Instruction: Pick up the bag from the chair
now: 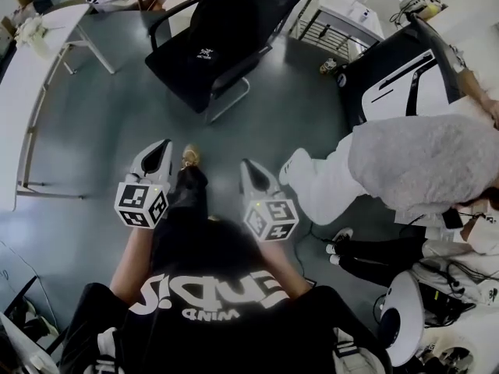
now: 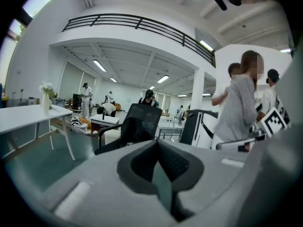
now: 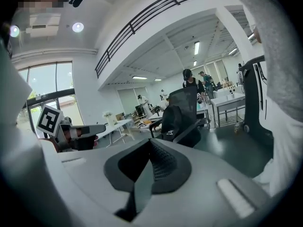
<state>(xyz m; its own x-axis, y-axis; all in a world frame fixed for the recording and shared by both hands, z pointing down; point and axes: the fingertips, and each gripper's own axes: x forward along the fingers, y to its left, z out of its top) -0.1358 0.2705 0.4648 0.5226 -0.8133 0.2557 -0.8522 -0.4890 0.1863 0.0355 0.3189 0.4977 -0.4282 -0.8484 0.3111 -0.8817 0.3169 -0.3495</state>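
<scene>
Head view: a black chair (image 1: 178, 75) is seen at upper centre on the grey-green floor (image 1: 117, 115). A black bag (image 1: 214, 33) with a small white logo is seated on it, leaned against the backrest. The bag is untouched and lies well apart from both tools.

Left hand-held gripper (image 1: 160, 150): held low in front of the wearer, over the floor, pointed toward the chair. In the left gripper view its jaws (image 2: 157, 145) are seen closed together, pad against pad, with nothing between them. The bag (image 2: 132, 129) and chair (image 2: 147, 115) are seen beyond the jaw tips, slightly left of centre.

Right hand-held gripper (image 1: 249, 170): held beside the left one, roughly level with it, also pointed toward the chair. In the right gripper view the jaws (image 3: 150, 145) are likewise seen together and empty. The bag (image 3: 171, 122) is seen ahead on the chair (image 3: 189, 100), slightly right of centre.

Surroundings noted: a white tabletop (image 1: 23, 76) along the left edge of the head view; a person in a grey fleece top (image 1: 421, 162) bent over at the right, near the right hand-held gripper; a second black-and-white chair (image 1: 398, 84) behind that person. Further people and tables are seen in the background of both gripper views, too small to detail.
</scene>
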